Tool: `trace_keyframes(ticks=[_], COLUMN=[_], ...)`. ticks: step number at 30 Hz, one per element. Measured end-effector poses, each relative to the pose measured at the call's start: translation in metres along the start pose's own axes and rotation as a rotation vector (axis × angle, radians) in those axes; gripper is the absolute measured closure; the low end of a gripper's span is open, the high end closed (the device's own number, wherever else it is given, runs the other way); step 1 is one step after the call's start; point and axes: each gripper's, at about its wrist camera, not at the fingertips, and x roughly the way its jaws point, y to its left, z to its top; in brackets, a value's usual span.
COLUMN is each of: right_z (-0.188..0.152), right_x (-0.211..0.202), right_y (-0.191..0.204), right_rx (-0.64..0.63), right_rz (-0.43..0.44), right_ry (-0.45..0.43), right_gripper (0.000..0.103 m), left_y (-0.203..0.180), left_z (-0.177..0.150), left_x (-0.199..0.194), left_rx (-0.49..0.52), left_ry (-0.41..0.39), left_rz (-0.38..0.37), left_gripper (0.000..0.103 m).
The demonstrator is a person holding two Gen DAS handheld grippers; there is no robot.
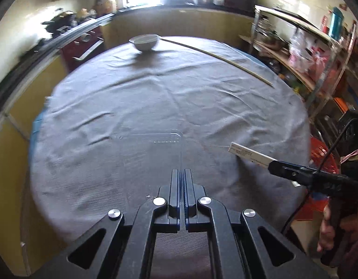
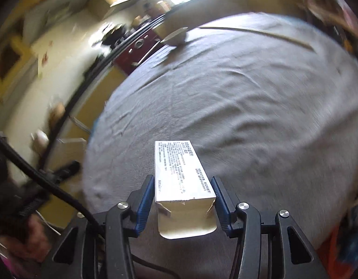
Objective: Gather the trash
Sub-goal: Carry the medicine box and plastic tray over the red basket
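A round table (image 1: 155, 88) fills both views, covered by a wrinkled grey cloth (image 2: 248, 116) with a blue edge showing at the rim. At its far side stands a white bowl (image 1: 145, 42), and beside the bowl a long thin stick (image 1: 216, 55) lies across the cloth towards the right.

A clear plastic tray (image 1: 153, 153), hard to make out against the cloth, reaches forward from the left claw (image 1: 181, 174). That claw's jaws are pressed together on the tray's near edge, which sits thin between the blue pads, so the rest of the tray hangs out ahead of the fingertips.

The white box (image 2: 181, 172), printed with small text, sits lengthwise between the fingers of the right claw (image 2: 183, 186). The jaws are clamped on its two long sides near the torn-open near end, whose flap hangs down towards the camera. In the left wrist view the same box (image 1: 248, 153) sticks out of the right claw (image 1: 274, 165) over the table's right side, above the cloth.
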Motion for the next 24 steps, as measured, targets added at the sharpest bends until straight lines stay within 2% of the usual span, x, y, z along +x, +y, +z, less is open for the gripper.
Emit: trace_keyframes(ticks=[3,8,11,16,19,21,24], right_z=[-0.004,-0.016,-0.025,-0.041,-0.047,-0.051,-0.053], right_x=[-0.02,-0.053,-0.079,-0.128,-0.16,-0.177,-0.198], right_y=[-0.035,-0.088,-0.118,-0.162,-0.186,-0.195,-0.201], right_rx=[0.142,0.339,0.443,0.562,0.597,0.595,0.559], right_rz=[0.074,0.185,0.241,0.276,0.228,0.164,0.031], right_ry=[-0.016,-0.058,-0.099,-0.21,-0.29,-0.321,-0.355], right_gripper=[0.051,0.051,0.052,0.053,0.053,0.053,0.053], left_y=[-0.02,-0.062,-0.098,-0.162,-0.206,-0.235,-0.273], left_z=[0.008,0.02,0.028,0.039,0.044,0.047,0.048], left_x=[0.016,0.028,0.03,0.038,0.045,0.051,0.066], left_rx=[0.016,0.076,0.145,0.253,0.304,0.338,0.35], left_ry=[0.045,0.078,0.086,0.107,0.119,0.138,0.205], left_rz=[-0.066,-0.121,-0.154,-0.248,-0.321,-0.39,-0.504], left_gripper=[0.101,0.101,0.101,0.101,0.101,0.101,0.098])
